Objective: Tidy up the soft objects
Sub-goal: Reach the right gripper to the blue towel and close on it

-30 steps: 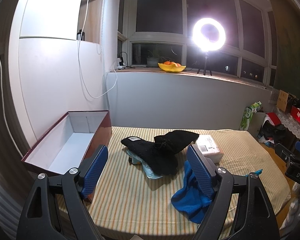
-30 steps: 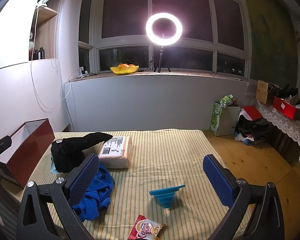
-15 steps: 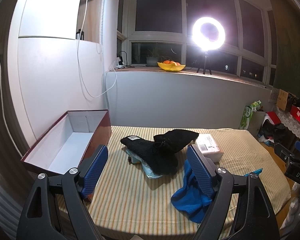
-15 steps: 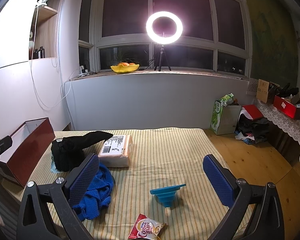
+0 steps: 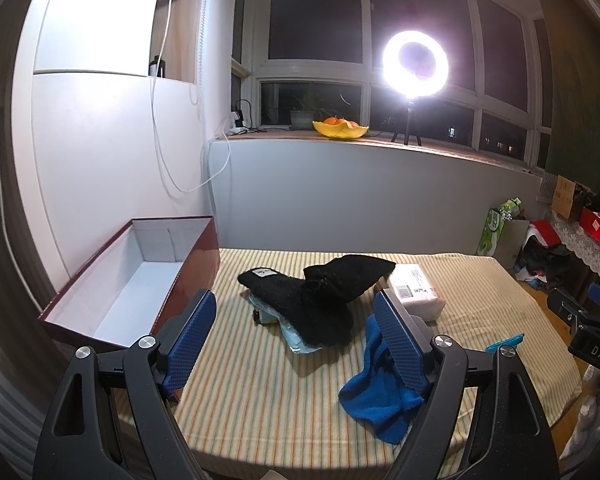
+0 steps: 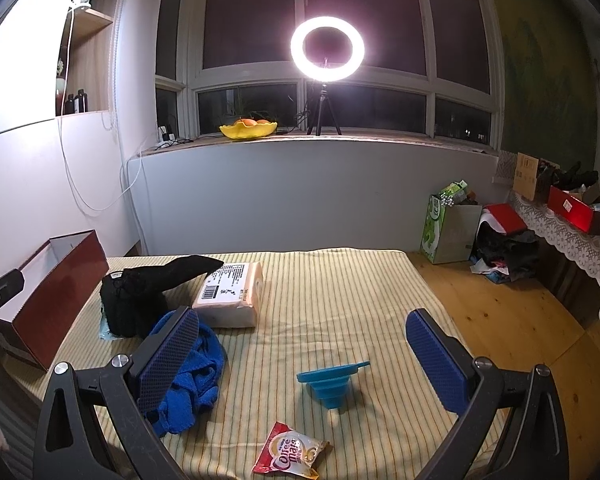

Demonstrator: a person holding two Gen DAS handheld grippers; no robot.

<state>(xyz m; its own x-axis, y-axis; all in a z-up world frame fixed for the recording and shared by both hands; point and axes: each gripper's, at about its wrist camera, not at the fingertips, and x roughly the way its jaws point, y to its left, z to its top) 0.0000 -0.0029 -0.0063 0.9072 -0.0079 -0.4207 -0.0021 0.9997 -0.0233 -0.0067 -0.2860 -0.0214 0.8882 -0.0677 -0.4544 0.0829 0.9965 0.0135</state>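
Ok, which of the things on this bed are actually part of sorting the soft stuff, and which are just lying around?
Part of the job:
- black knit garments
- blue towel
- open red box, likely the container
- light blue item under the black pile, partly hidden

Just lying about:
- wrapped parcel
- blue funnel
- snack packet
- fruit bowl on the sill

Light-blue packet [image 5: 296,338] mostly buried under black knitwear [image 5: 316,300] — label print unreadable.
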